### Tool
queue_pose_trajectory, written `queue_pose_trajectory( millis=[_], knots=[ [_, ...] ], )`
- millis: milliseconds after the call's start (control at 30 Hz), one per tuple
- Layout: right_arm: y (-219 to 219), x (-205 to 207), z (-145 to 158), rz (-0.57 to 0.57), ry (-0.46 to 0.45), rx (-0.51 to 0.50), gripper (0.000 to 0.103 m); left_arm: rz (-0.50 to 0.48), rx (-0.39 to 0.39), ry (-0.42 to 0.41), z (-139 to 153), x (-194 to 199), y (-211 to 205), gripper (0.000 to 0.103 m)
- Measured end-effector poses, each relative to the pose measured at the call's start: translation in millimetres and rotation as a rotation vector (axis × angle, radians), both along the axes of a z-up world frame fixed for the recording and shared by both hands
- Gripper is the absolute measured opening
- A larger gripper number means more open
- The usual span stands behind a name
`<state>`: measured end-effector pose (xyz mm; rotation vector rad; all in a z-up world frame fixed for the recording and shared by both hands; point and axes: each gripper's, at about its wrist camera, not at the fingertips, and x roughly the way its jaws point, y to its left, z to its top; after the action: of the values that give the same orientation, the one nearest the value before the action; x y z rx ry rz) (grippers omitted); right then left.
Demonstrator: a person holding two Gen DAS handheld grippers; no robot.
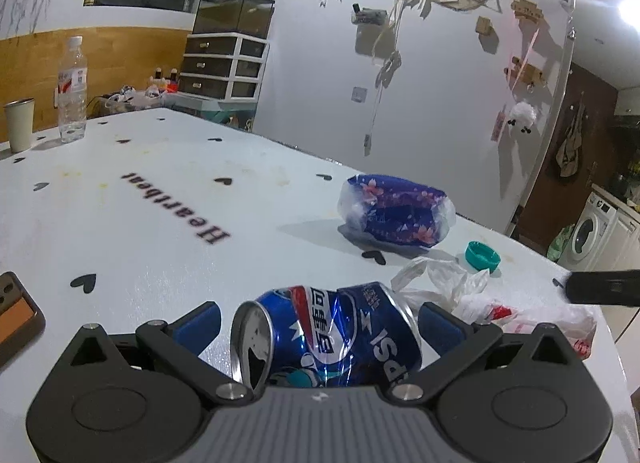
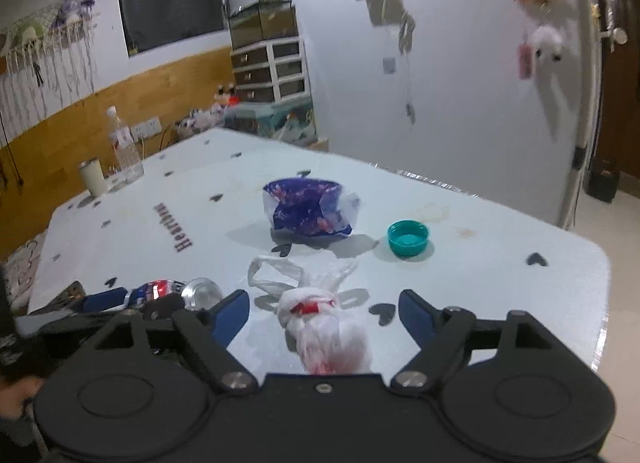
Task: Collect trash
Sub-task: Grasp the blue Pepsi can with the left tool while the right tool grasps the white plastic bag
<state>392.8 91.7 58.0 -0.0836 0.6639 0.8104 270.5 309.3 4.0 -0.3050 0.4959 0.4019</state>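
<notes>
Left wrist view looks across a white table [image 1: 160,199] printed with black hearts and the word "Heartbeat". The left gripper [image 1: 320,323] has its blue-padded fingers standing apart, with a crushed blue soda can [image 1: 328,331] lying sideways between them; the right pad looks to be at the can's base, while a gap shows between the left pad and the can's open top, so no firm clamp is visible. Just right of the can lies a crumpled white plastic bag [image 1: 460,291], its far end cut off behind the gripper body. Beyond sit a blue floral wrapper [image 1: 396,211] and a teal bottle cap [image 1: 482,255], near the table's right edge, where the surface drops off toward a washing machine [image 1: 588,231]. A dark blurred bar at the right border is hard to make out. Broad bare surface stretches to the left, as far as a water bottle [image 1: 72,91] and a pale cup [image 1: 19,125] at the far corner.

From the right wrist view, the right gripper [image 2: 322,315] has its fingers wide apart, with the plastic bag [image 2: 328,327] lying loose between them, neither pad touching it. Its lower end is hidden under the gripper body. The wrapper [image 2: 308,211] and cap [image 2: 408,238] lie farther out with open table around them; the rounded right corner and edge are near. The can [image 2: 168,291] is mostly hidden at the left, and the view is blurred.
</notes>
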Motion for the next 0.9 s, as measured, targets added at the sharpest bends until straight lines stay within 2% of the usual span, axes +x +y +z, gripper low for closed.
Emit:
queue_pose_trajectory(
  millis=[133,200,233,300,333,467,600,800,900],
  knots=[
    [24,15,-21,0.053,0.050,-0.073,0.082,-0.013,-0.015,-0.004,-1,1,0,0.103],
    [34,18,-32,0.101,0.077,-0.120,0.078,-0.017,-0.031,-0.006,-2,1,1,0.103],
    [38,18,-37,0.120,0.092,-0.139,0.073,-0.018,-0.041,-0.007,-3,1,2,0.103],
    [44,13,-46,0.143,0.083,-0.189,0.041,-0.019,-0.073,-0.010,-4,1,4,0.103],
    [45,8,-47,0.151,0.049,-0.189,0.038,-0.017,-0.090,-0.015,-5,1,6,0.103],
    [52,-21,-49,0.207,-0.053,-0.179,0.038,0.002,-0.133,-0.019,-7,2,11,0.103],
    [59,-55,-51,0.247,-0.131,-0.186,0.038,0.003,-0.130,-0.002,-9,4,10,0.103],
    [55,-94,-45,0.299,-0.191,-0.188,0.037,0.018,-0.058,0.032,-9,6,3,0.103],
    [49,-101,-45,0.307,-0.172,-0.182,0.037,-0.017,0.025,0.072,-9,9,-7,0.103]
  ],
)
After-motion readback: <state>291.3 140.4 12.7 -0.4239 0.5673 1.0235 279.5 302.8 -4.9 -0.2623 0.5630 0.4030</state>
